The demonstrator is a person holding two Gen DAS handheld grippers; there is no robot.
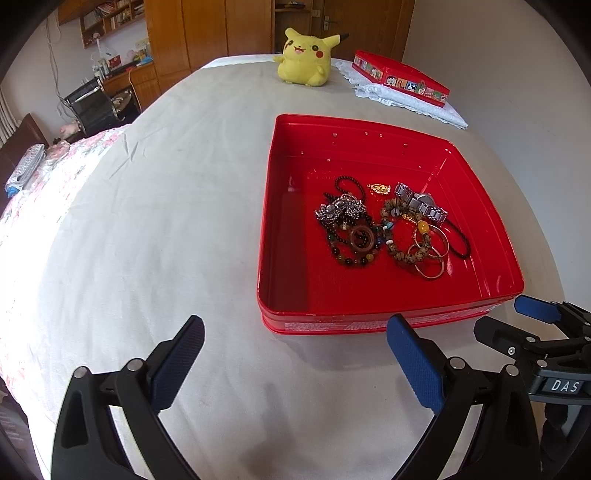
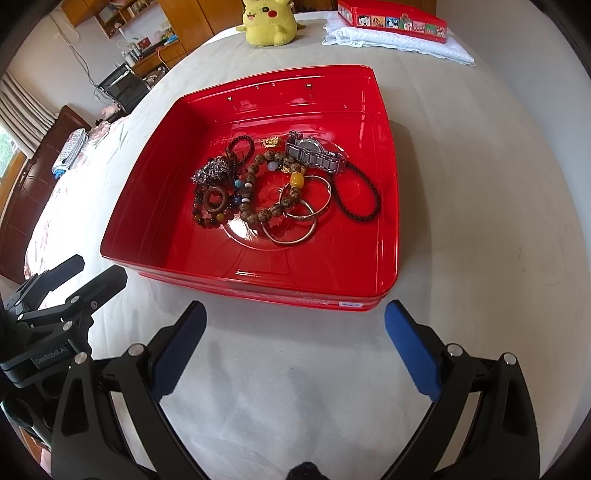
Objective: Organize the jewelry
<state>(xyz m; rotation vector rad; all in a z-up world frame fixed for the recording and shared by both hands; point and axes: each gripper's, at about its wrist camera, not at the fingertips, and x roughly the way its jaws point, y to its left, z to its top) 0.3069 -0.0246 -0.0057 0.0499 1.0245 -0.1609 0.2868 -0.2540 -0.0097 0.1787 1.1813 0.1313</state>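
with both hand-held grippers (image 1: 295, 350) (image 2: 295, 336) gaping empty before the red tin (image 2: 388, 177), i'd pinch one loose bangle (image 2: 295, 236) rather than the tangled beads (image 2: 258, 192).

1. A bed (image 1: 147, 221) with a pale grey sheet fills the room's centre.
2. Wooden wardrobes (image 1: 207, 26) line the far wall.
3. A bookshelf (image 1: 107, 18) hangs above a cluttered desk (image 1: 129, 74).
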